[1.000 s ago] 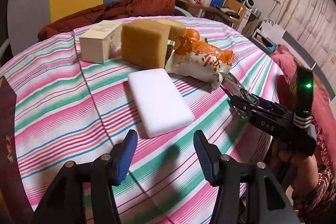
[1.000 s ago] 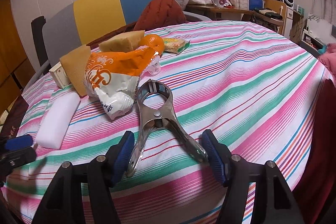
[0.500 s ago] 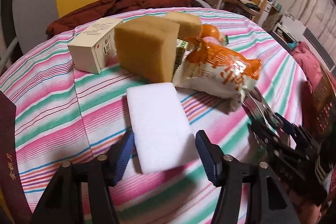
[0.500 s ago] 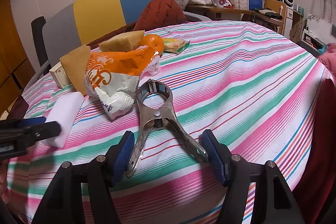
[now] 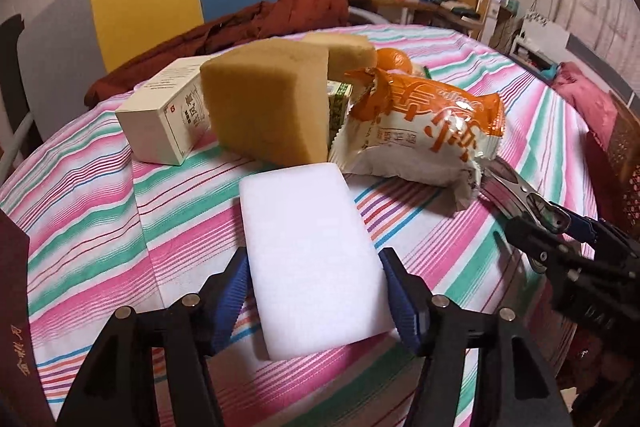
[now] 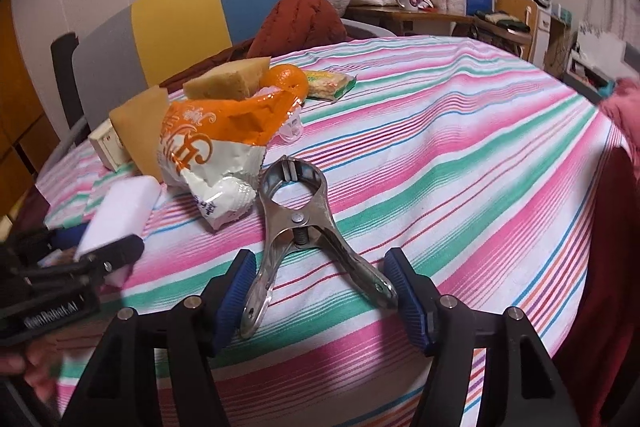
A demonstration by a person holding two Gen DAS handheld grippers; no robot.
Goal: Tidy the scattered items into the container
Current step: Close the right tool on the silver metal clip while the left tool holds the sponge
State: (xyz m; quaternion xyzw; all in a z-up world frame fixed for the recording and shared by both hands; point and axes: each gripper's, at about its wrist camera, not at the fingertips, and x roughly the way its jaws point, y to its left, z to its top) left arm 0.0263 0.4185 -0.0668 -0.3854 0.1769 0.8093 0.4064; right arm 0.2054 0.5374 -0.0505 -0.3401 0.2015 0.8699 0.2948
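Left tongs [image 5: 316,301] have just been opening, straddling the white foam block [image 5: 310,251] ungripped; close squarely; right tongs [image 6: 320,293] open around the metal clamp [image 6: 306,227].

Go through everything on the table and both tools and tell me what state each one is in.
White sponge block: flat, between left tool's pads.
Left tool: open, just widened.
Metal spring clamp: lying flat, jaws closed.
Right tool: open, straddling clamp handles.
Orange snack bag: crumpled, lying down.
Cardboard box: closed.
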